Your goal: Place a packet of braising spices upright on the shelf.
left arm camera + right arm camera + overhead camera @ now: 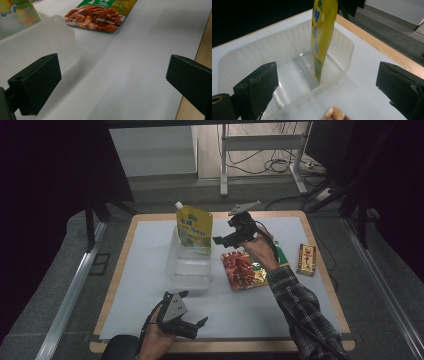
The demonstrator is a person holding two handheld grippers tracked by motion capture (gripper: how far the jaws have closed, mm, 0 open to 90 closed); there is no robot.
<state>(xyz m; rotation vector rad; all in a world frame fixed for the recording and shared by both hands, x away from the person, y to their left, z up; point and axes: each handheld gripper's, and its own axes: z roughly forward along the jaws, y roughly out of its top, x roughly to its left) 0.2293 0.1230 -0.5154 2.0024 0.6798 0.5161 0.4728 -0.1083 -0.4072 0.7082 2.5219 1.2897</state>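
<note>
My right claw [235,234] stood wide open and empty, hovering just at three o'clock of the yellow pouch [195,228]. That pouch stood upright at the twelve o'clock end of the clear tub [189,270], so I judged one item packed. The red snack packet [243,269] and the small bar [306,259] lay on the mat, unpacked. My left claw [192,326] gaped empty at six o'clock.

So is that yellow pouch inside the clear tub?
Yes. The yellow pouch stands upright with its bottom inside the clear tub.
</note>
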